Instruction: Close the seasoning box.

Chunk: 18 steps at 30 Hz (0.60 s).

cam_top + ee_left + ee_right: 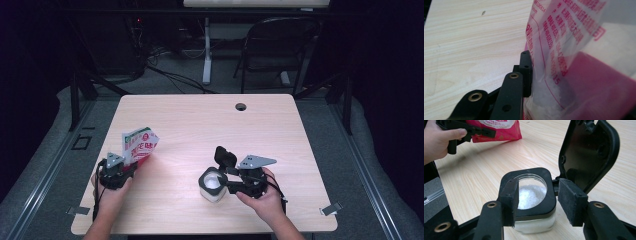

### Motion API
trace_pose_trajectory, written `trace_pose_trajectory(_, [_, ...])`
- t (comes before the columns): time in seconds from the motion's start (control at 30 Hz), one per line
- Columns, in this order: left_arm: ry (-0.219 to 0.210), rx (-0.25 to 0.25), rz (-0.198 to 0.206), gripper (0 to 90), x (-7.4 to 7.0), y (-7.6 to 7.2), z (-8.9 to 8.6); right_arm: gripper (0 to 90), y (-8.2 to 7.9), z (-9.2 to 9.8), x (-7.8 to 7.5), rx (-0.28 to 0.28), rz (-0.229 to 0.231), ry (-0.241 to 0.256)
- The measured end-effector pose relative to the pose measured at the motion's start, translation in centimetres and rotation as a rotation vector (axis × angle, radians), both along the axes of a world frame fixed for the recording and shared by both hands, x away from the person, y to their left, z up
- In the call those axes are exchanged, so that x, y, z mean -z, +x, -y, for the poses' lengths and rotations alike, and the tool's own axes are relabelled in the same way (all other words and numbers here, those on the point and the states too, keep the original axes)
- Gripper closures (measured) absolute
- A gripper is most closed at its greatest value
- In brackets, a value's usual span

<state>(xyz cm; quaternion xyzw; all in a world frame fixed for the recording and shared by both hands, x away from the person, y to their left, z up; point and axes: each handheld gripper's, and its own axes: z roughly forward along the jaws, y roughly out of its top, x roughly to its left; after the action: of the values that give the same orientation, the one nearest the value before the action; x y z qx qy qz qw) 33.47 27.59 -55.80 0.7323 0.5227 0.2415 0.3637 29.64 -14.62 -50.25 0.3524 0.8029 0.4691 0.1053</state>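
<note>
A: Left gripper (131,167) clamped on the lower part of a red-and-white bag (139,145), held upright over the table's (200,120) near-left area. One jaw pad pressed flat against the clear film in the left gripper view; the other pad hidden behind the bag (574,50).

B: Print on the bag too blurred to read; white grains dimly visible through the film near the pinch. Bag's top cut off by the frame up close.

A: Right gripper (539,202) straddling a small square jar (530,195), near-centre of the table, well apart from the bag. Black hinged lid (589,152) flipped up, white granules inside.

B: Jaws narrow around the jar's black collar; left pad overlapping the rim, right pad just beside it. Hard to say whether actually touching, probably a loose hold at most. Jar's base partly hidden behind the jaws.

A: Left hand (436,142) also visible far off in the right gripper view.
</note>
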Motion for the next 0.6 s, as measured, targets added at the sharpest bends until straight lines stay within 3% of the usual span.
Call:
trace_pose_trajectory(0.27, [-0.034,0.009,-0.023,71.1,0.23,-0.02,-0.10,51.6,0.02,-0.07,0.06,0.001,0.003,0.004])
trace_pose_trajectory(0.6, [-0.036,0.020,-0.001,51.4,0.48,-0.02,0.24,51.5,0.02,-0.03,0.02,0.000,0.002,0.001])
